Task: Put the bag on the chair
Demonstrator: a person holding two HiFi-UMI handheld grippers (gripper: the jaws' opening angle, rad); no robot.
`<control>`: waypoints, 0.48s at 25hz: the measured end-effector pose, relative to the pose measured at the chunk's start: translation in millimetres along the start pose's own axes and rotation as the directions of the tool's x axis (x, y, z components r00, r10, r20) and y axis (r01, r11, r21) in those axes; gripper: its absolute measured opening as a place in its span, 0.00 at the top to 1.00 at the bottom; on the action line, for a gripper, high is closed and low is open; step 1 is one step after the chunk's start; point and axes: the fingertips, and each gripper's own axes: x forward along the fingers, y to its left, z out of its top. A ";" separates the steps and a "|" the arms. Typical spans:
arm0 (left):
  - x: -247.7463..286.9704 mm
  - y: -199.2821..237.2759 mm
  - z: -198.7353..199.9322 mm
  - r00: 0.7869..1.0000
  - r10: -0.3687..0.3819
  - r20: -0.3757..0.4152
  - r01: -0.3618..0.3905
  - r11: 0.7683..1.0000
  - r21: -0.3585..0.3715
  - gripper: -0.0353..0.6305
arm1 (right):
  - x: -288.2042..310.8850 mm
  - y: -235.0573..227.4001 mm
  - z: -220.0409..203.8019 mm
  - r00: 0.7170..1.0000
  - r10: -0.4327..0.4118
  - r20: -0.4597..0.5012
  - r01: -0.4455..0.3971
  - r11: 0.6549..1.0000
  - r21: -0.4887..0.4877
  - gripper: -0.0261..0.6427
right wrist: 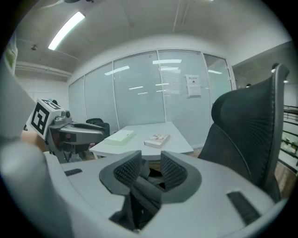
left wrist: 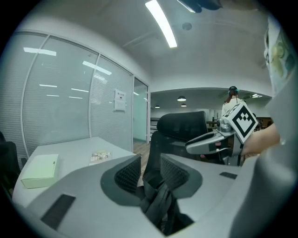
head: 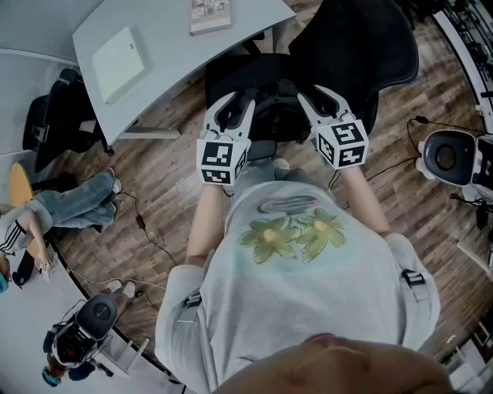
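Observation:
A black bag [head: 271,117] hangs between my two grippers, right over the black office chair [head: 358,46]. My left gripper [head: 235,108] is shut on a bunched black strap [left wrist: 160,200] of the bag, which runs down between its jaws in the left gripper view. My right gripper [head: 316,98] likewise holds a black strap [right wrist: 144,186] between its pads [right wrist: 128,169]. The chair's mesh back [right wrist: 251,135] rises close at the right of the right gripper view. In the left gripper view the chair's back [left wrist: 181,123] stands straight ahead. Most of the bag is hidden beneath the grippers.
A grey desk [head: 169,54] stands just left of the chair, with a pale green box [head: 119,61] and a book [head: 209,14] on it. A seated person's legs [head: 77,202] are at the far left. Cables [head: 146,231] cross the wooden floor. A white device [head: 447,158] sits at right.

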 end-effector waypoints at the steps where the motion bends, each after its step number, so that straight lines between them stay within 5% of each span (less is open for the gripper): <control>1: 0.2 -0.4 6.5 1.000 0.010 0.019 -0.010 1.000 0.002 0.76 | -1.0 -0.4 7.9 0.999 -0.010 0.033 0.010 1.000 -0.005 0.80; 4: -1.5 -2.6 18.4 0.998 0.041 0.051 -0.042 0.999 0.009 0.87 | -4.3 2.2 26.1 0.994 -0.022 0.105 0.023 1.000 -0.013 0.94; 12: -3.2 -11.6 15.8 0.999 0.021 0.028 -0.020 0.999 -0.043 0.92 | -11.1 14.1 41.1 0.986 0.029 0.166 -0.027 0.999 -0.020 0.95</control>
